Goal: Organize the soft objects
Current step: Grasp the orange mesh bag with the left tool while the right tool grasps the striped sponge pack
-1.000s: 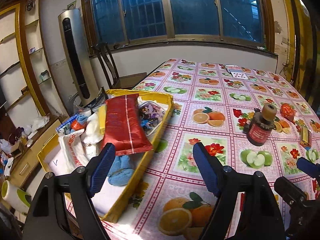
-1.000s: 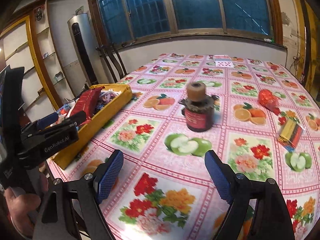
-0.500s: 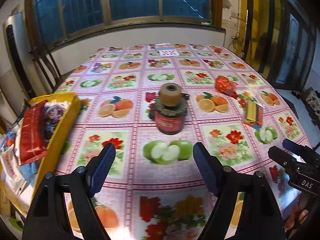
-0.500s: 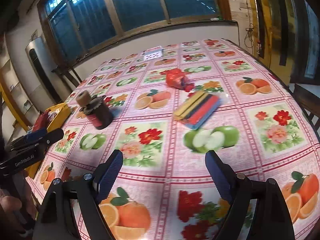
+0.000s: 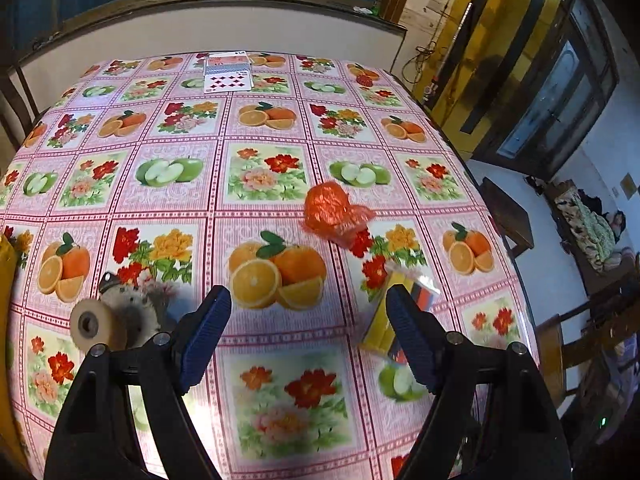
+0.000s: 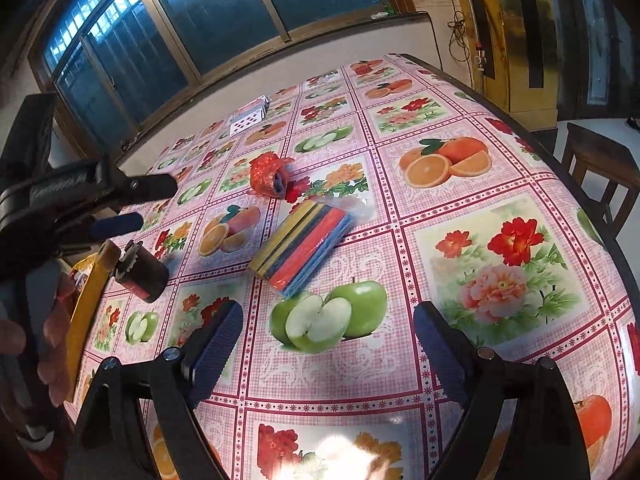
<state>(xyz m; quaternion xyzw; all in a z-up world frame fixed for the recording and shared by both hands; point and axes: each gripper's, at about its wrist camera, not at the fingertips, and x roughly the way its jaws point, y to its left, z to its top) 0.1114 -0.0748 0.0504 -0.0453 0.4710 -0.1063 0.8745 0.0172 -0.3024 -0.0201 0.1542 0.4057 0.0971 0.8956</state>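
Both grippers empty, fingers spread wide.

Left gripper: hovering above the tablecloth. Red crinkled bag ahead of the fingertips, slightly toward the right finger. Striped cloth pack just beside and partly behind the right finger. Dark bottle with a cork-coloured cap just outside the left finger.

Right gripper: likewise open over the tablecloth. Striped cloth pack ahead, between the finger lines but well short of the pads. Red crinkled bag farther ahead, beyond the pack. Yellow tray to the left, outside the left finger, only its rim visible; contents not readable here.

Progress, as judged: two soft items not yet collected, both loose on the tablecloth, apart from the tray. Nothing grasped. Remaining: pick up pack and bag, transfer to tray. Playing cards at far end, untouched.
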